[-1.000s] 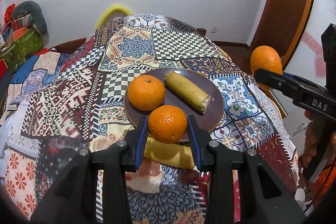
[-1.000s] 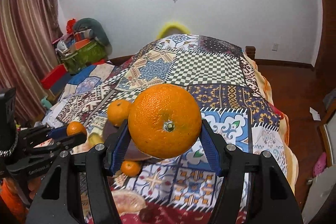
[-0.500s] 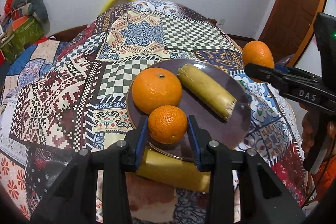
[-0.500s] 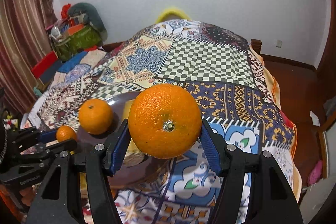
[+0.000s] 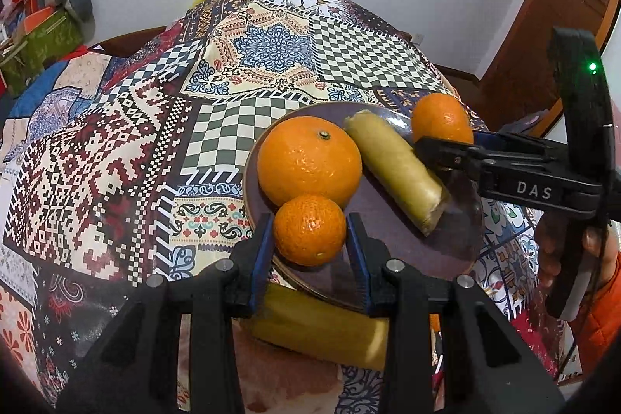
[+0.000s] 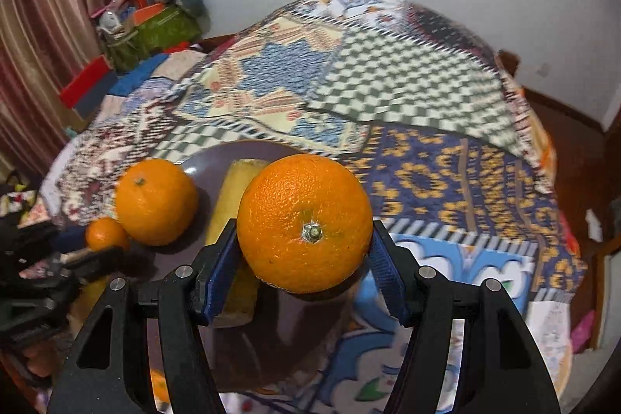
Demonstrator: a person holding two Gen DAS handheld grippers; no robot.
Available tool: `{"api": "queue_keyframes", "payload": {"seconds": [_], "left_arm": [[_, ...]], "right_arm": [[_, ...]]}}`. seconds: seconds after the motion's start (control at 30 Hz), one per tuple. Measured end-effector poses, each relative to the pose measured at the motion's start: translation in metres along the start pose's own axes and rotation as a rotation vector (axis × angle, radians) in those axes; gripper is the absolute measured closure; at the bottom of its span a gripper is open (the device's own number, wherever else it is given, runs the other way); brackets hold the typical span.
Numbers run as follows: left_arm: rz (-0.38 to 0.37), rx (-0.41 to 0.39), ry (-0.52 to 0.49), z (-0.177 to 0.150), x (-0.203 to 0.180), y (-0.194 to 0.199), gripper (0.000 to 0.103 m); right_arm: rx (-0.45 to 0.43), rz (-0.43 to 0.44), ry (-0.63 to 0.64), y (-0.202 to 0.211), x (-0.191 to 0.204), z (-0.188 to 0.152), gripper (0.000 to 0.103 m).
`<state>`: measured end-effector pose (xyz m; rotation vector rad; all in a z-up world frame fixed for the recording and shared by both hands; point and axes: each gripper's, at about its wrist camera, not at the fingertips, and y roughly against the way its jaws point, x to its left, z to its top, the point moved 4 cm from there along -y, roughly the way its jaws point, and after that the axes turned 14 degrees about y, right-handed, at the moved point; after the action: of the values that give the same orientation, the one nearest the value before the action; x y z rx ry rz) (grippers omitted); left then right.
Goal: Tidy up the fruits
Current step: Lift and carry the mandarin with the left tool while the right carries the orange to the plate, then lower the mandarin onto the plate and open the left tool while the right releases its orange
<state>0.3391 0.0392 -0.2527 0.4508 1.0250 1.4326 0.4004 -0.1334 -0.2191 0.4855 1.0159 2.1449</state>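
Observation:
My left gripper [image 5: 309, 233] is shut on a small tangerine [image 5: 309, 229], held just over the near rim of a dark purple plate [image 5: 450, 243]. On the plate lie a large orange [image 5: 309, 160] and a piece of banana [image 5: 396, 169]. My right gripper [image 6: 302, 231] is shut on another large orange [image 6: 304, 222], above the plate's [image 6: 211, 161] right side. In the right wrist view the plated orange [image 6: 155, 200], the banana piece [image 6: 236, 189] and the tangerine [image 6: 105, 233] lie to the left. The left wrist view shows the right gripper [image 5: 446, 142] with its orange [image 5: 440, 119].
A patchwork cloth [image 5: 116, 161] covers the table. A whole banana [image 5: 318, 328] lies by the plate's near rim, under my left gripper. A person's hand in an orange sleeve [image 5: 597, 301] holds the right gripper. Boxes and bags [image 6: 151, 22] stand at the far left, a wooden door [image 5: 562, 6] at the right.
Both grippers have come down and closer to the plate with their fruit. The right gripper's orange has moved left from beside the table to over the plate's right side.

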Motion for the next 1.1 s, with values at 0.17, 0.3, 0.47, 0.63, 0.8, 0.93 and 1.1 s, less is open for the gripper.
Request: {"api": "queue_keyframes", "payload": {"seconds": [0.17, 0.3, 0.47, 0.63, 0.8, 0.93, 1.1], "left_arm": [[0.013, 0.005, -0.007, 0.0, -0.001, -0.005, 0.066], [0.015, -0.002, -0.001, 0.003, 0.0, -0.006, 0.066], [0.012, -0.017, -0.007, 0.008, -0.002, -0.005, 0.066], [0.014, -0.017, -0.014, 0.007, -0.004, -0.008, 0.066], [0.02, -0.02, -0.021, 0.007, -0.005, -0.008, 0.066], [0.016, -0.025, -0.016, 0.008, -0.004, -0.005, 0.066], [0.015, -0.033, -0.021, 0.007, -0.005, 0.005, 0.066]], "right_arm": [[0.004, -0.001, 0.097, -0.003, 0.026, 0.01, 0.042], [0.018, -0.021, 0.118, -0.007, 0.028, 0.013, 0.042], [0.036, -0.049, 0.05, -0.011, 0.01, 0.011, 0.042], [0.072, -0.081, 0.046, -0.019, 0.002, 0.006, 0.042], [0.07, -0.092, 0.075, -0.018, 0.005, 0.006, 0.04], [0.08, -0.081, 0.077, -0.017, 0.008, 0.006, 0.04], [0.098, -0.088, 0.083, -0.015, 0.013, 0.004, 0.04]]}}
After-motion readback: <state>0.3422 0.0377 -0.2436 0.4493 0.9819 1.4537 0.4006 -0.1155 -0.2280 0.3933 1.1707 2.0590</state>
